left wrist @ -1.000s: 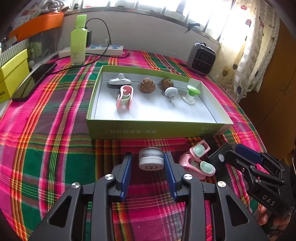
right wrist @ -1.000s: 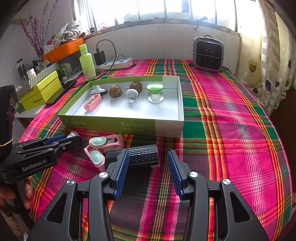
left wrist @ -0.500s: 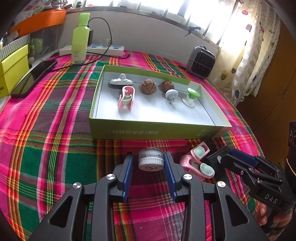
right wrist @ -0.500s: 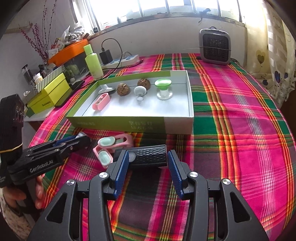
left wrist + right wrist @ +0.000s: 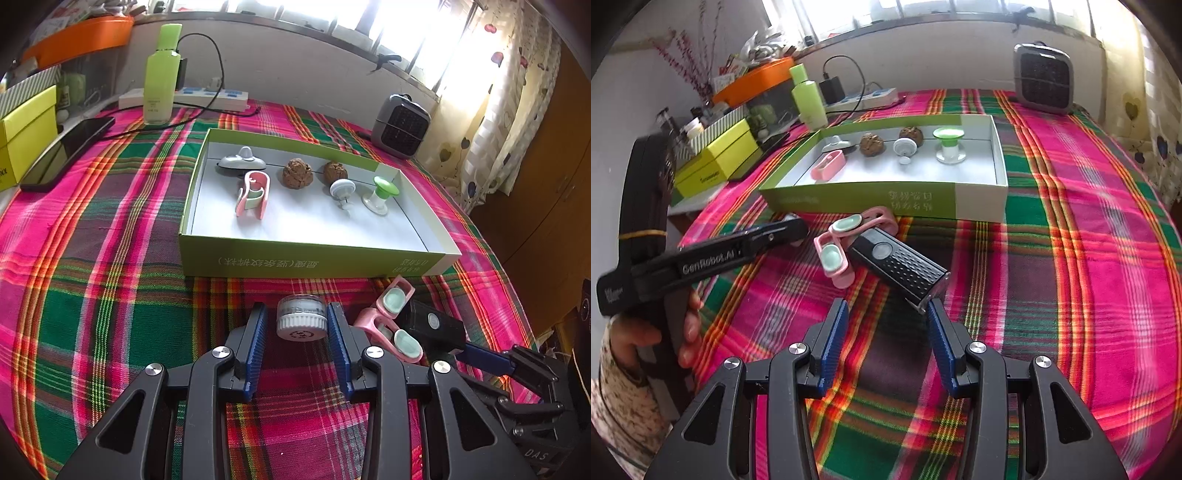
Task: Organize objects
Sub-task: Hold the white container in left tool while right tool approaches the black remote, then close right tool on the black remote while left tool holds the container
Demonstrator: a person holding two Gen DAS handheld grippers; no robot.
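Note:
A small white-lidded jar (image 5: pixel 301 320) lies on its side on the plaid cloth, and my left gripper (image 5: pixel 297 314) is shut on it at the tips. To its right lie two pink clips with mint pads (image 5: pixel 389 325) (image 5: pixel 836 245) and a black ribbed block with a round button (image 5: pixel 432 325) (image 5: pixel 899 267). My right gripper (image 5: pixel 886 310) is open; the block lies slantwise just ahead, its near corner at the right fingertip (image 5: pixel 936 314). The green box (image 5: pixel 314 260) (image 5: pixel 886 194) holds a pink clip (image 5: pixel 253 194), two walnuts, two knobs and a grey piece.
A green bottle (image 5: pixel 160 74), a power strip (image 5: pixel 207 96) and a small heater (image 5: pixel 1043 77) stand along the back. A phone (image 5: pixel 70 151) and a yellow box (image 5: pixel 716 162) lie at the left. A person's hand (image 5: pixel 689 332) grips the left tool's handle.
My right gripper has swung and drawn back a little; the black block, earlier level between its tips, now lies slantwise ahead of them. The left gripper and jar have not moved.

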